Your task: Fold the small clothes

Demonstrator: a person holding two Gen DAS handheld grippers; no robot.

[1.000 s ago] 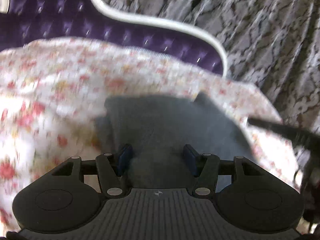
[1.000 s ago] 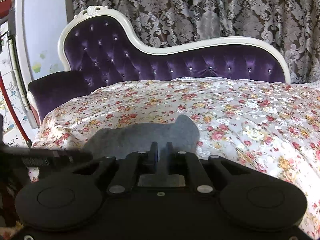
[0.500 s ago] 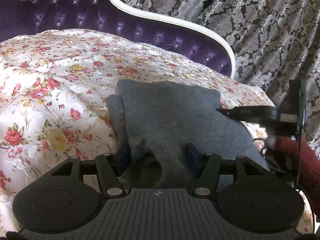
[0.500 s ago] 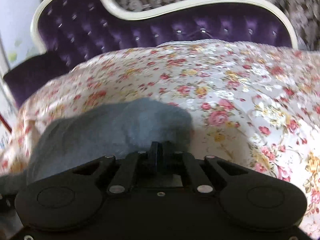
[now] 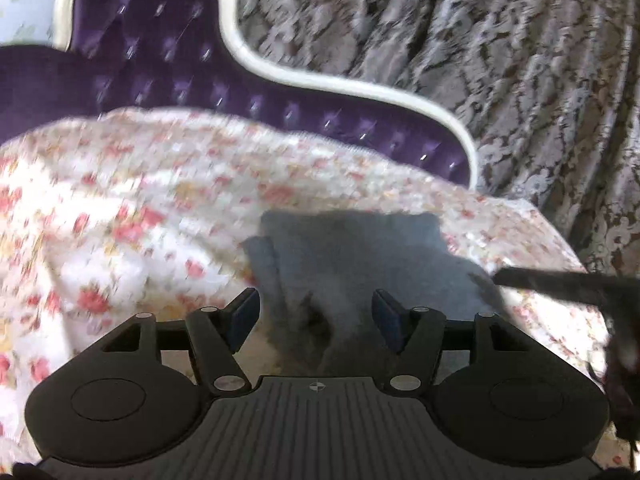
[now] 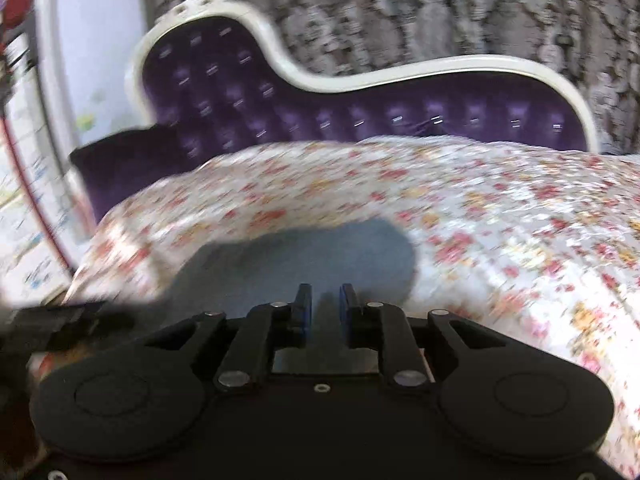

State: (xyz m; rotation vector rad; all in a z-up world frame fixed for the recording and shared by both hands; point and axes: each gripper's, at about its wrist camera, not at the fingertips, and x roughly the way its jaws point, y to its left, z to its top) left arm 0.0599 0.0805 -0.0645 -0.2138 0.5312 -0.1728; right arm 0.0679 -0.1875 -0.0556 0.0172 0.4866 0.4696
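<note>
A small grey garment (image 5: 356, 256) lies folded on the floral bedspread (image 5: 132, 208); it also shows in the right wrist view (image 6: 304, 260). My left gripper (image 5: 316, 316) is open, its blue pads (image 5: 244, 314) wide apart with the garment's near edge between them. My right gripper (image 6: 324, 306) has opened a little; a narrow gap shows between its blue pads (image 6: 305, 304), just above the garment's near edge. The right gripper's tip shows in the left wrist view (image 5: 560, 284) at the garment's right side. Both views are motion-blurred.
A purple tufted headboard (image 6: 360, 112) with a white frame stands behind the bed. Patterned grey curtains (image 5: 480, 40) hang behind it. The bed's left edge (image 6: 92, 256) drops off beside a white wall with stickers. The floral bedspread extends right (image 6: 520, 240).
My right gripper was shut and now shows a narrow gap between its pads. Both grippers have shifted, with the views tilting up and back. The left gripper stays open over the garment.
</note>
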